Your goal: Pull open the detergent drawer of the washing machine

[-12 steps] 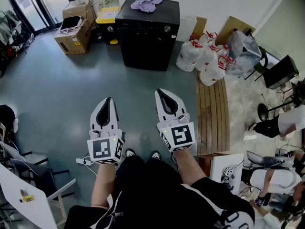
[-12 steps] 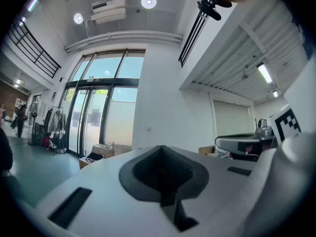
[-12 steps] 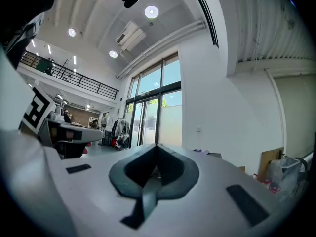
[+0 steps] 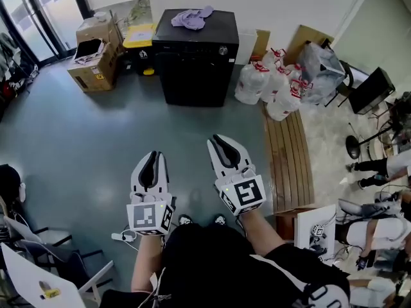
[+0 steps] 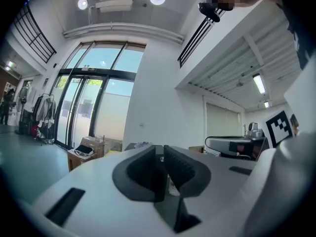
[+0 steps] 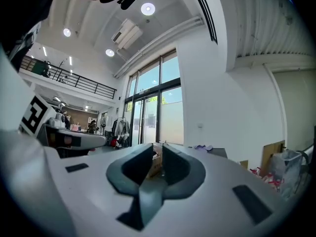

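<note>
- Head view: washer [image 4: 196, 76] sits straight ahead across the floor, well apart from both grippers. The drawer should be on its top front strip, but it's too small to pick out.
- Left gripper [image 4: 152, 164] and right gripper [image 4: 221, 149] are both closed and empty, pointing at it.
- Right one's a bit nearer, I'd say.

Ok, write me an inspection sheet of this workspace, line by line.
Surface: grey floor.
Job's things: black washing machine at the far wall, well ahead of both claws; its drawer is too small to tell.
Clutter: purple cloth on the machine; cardboard boxes to its left; water jugs to its right; wooden bench.
Grippers: left claw and right claw both shut, empty, held level.
Cables: white cable by the left claw's cube.
Surroundings: glass doors, chairs, people at the right.
</note>
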Demonstrator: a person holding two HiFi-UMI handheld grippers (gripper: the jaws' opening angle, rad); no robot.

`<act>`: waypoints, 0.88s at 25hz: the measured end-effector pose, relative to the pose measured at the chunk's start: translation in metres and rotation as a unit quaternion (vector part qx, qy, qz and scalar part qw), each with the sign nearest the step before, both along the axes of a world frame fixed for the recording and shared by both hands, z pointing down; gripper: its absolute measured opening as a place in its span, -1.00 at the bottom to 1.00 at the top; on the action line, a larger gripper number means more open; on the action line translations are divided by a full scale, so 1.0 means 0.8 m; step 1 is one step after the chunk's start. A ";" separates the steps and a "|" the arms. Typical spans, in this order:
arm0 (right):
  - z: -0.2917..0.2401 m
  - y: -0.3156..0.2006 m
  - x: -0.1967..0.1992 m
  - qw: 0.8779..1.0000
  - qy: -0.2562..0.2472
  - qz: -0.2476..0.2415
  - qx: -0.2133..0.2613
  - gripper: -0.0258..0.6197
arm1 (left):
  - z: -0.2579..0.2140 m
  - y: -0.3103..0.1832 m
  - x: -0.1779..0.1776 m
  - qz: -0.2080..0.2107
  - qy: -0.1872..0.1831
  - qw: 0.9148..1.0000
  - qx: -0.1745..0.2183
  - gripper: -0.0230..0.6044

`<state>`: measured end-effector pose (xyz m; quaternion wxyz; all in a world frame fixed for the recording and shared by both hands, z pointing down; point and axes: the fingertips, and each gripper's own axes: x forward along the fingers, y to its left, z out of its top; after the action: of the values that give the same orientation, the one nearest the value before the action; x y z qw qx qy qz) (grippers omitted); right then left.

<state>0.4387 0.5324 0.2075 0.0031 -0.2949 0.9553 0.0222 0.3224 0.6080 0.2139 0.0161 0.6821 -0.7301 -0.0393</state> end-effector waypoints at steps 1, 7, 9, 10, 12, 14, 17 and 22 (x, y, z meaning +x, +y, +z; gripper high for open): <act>0.007 0.003 -0.007 1.000 0.005 -0.003 -0.004 -0.72 | 0.008 0.000 -0.008 0.006 0.007 1.000 -0.004 -0.76; 0.033 0.004 -0.054 0.999 0.020 -0.002 -0.025 -0.43 | 0.029 -0.003 -0.064 0.023 0.040 0.999 -0.011 -0.23; 0.039 0.004 -0.071 0.999 0.028 -0.001 -0.029 -0.32 | 0.031 -0.004 -0.084 0.025 0.045 0.999 -0.010 -0.18; 0.041 0.004 -0.078 0.999 0.032 0.000 -0.029 -0.27 | 0.033 -0.004 -0.093 0.024 0.048 0.999 -0.010 -0.18; 0.046 0.004 -0.091 0.999 0.039 0.001 -0.030 -0.22 | 0.037 -0.007 -0.111 0.020 0.055 0.998 -0.012 -0.17; 0.049 0.004 -0.102 0.999 0.043 0.002 -0.030 -0.21 | 0.039 -0.008 -0.126 0.019 0.061 0.998 -0.011 -0.17; 0.053 -0.002 -0.122 0.998 0.051 0.002 -0.028 -0.20 | 0.044 -0.013 -0.145 0.018 0.067 0.998 -0.008 -0.17; 0.060 -0.038 -0.144 0.998 0.057 0.007 -0.029 -0.15 | 0.051 -0.046 -0.168 0.022 0.064 0.998 -0.010 -0.17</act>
<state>0.3238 0.5020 0.2556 -0.0596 -0.3001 0.9520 0.0112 0.1882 0.5715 0.2549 0.0707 0.6935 -0.7130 -0.0751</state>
